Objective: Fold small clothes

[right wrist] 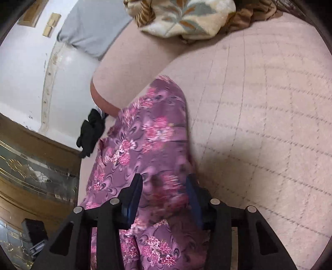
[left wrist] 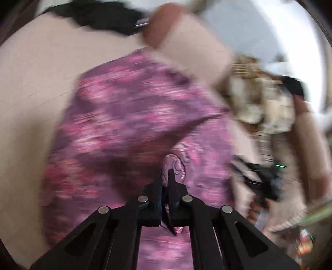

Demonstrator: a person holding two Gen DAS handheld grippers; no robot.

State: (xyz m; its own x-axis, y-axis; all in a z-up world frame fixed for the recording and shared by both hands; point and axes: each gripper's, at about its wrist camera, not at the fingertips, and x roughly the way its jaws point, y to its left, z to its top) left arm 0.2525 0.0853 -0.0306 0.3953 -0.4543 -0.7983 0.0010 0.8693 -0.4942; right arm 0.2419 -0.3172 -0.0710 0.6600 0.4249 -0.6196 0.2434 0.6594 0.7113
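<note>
We are examining a fold in progress on a purple floral garment lying on a pale pink quilted bed cover.

Left tool: the jaws are standing closed to their narrowest, and a pinch of the purple cloth is showing between the fingertips and bulging out beneath them. We are reading this as a firm grip on an edge or corner. The rest of the garment is spreading ahead of this tool and to its left, heavily blurred, so the exact edge held cannot be told.

Right tool: the jaws are standing roughly half open, with the garment running between the two fingers and on ahead of the tool. The cloth between them is blurred; we cannot tell whether the pads are pressing it, and it appears loose rather than clamped.

Other items: a black cloth is lying ahead and to the left of the right tool, just beside the garment's edge, and a patterned blanket is sitting well ahead.

Judgement: we are placing the work at the grasping step, one side secured and the other not. The next move is calling for the right tool to close on its edge, then both to lift and carry the cloth over evenly.
</note>
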